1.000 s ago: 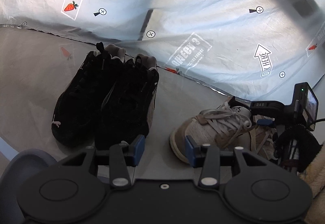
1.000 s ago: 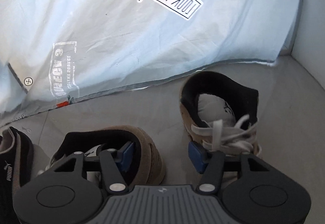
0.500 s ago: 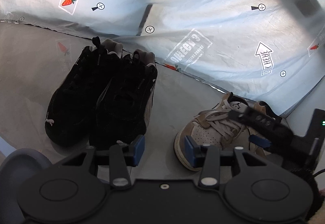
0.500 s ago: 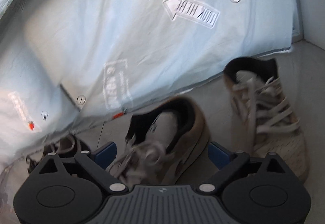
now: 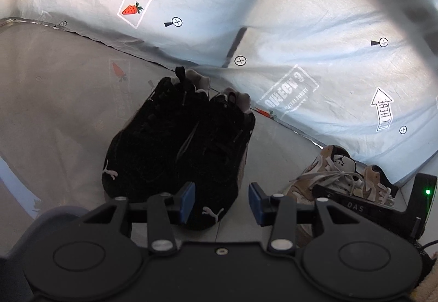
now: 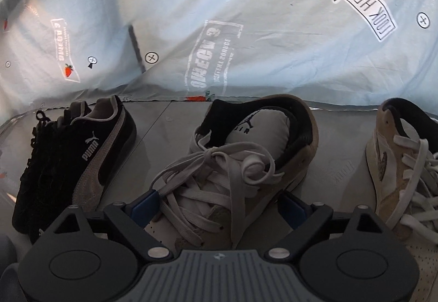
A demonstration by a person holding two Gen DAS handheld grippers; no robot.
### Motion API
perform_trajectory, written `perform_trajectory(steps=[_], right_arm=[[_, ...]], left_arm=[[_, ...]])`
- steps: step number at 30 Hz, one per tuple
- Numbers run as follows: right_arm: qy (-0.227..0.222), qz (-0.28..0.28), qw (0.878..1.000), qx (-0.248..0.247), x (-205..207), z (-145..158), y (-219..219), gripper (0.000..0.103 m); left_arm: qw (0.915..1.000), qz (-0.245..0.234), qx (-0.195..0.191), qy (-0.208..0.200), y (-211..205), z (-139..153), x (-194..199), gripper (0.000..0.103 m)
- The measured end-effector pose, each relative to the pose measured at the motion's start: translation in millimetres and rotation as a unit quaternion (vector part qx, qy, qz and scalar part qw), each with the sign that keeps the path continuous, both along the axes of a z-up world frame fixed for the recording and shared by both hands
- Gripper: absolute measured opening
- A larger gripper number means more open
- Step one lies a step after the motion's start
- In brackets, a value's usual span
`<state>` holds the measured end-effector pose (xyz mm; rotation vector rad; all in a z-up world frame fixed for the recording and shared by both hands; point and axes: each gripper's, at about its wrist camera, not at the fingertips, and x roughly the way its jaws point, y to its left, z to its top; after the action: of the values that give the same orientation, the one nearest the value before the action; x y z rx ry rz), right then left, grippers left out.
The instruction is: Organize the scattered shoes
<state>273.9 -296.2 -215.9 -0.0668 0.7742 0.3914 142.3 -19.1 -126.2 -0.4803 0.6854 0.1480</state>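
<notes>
sheet: pale blue printed sheet point(image 6: 273, 28) hangs behind everything, creased, with carrot stamps, crosshair marks and a "LOOK HERE" arrow; its bottom hem meets the far edge of the floor.
floor: grey glossy floor point(image 5: 54, 110), faint reflections of the sheet prints on it.
black pair: two black suede sneakers point(image 5: 178, 148) side by side, touching, heels at the sheet hem, toes pointing to the camera. Right wrist view shows them at the left point(image 6: 74, 165), grey side stripe and PUMA lettering facing the tan pair.
tan pair: two beige high-top sneakers with white laces, right of the black pair and near it, a floor gap between the pairs.
near tan sneaker: point(image 6: 246, 165) upright, heel toward the sheet, laces loosely tied, grey tongue with a printed logo.
far tan sneaker: point(image 6: 402, 178) upright at the right frame edge, beside the first with a floor gap between them, heel also toward the sheet.
right gripper: point(image 6: 219, 213) low over the near tan sneaker, jaws wide, one blue pad on each side of the shoe's front half; cannot tell if the pads touch it. Seen from the left wrist view as a dark body over the tan pair point(image 5: 369, 208), green light on.
left gripper: point(image 5: 221, 202) jaws wide, nothing between them, in front of the toe of the right black sneaker.
</notes>
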Motion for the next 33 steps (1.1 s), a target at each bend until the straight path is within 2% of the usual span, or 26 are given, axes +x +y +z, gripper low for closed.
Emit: perform_trajectory(steps=[5,10,18,22,31,33], right_arm=[[-0.001,0.061,0.998,0.008,-5.0,-4.9,12.0,0.093],[0.003,0.15,0.989,0.006,-5.0,-9.0,41.3,0.092],[0.015,0.208,0.978,-0.003,6.8,-6.1,61.6,0.092],[-0.007,0.187,0.982,-0.016,-7.5,0.6,57.1,0.095],[-0.069,0.122,0.989,-0.048,-48.1,17.9,42.0,0.095],[-0.089,0.074,0.992,-0.046,-53.9,24.8,23.4,0.096]], left_arm=[[0.9998,0.015,-0.007,0.008,10.9,-1.5,-0.1,0.045],[0.9996,0.021,-0.012,0.014,16.5,-4.4,-3.1,0.045],[0.9996,0.021,-0.013,0.011,15.5,-4.3,-1.4,0.045],[0.9998,0.011,-0.018,0.003,10.2,-1.9,-0.6,0.045],[0.9994,-0.006,-0.032,0.006,5.6,-3.9,-2.3,0.045],[0.9993,-0.012,-0.036,0.004,3.7,-3.7,-2.3,0.046]])
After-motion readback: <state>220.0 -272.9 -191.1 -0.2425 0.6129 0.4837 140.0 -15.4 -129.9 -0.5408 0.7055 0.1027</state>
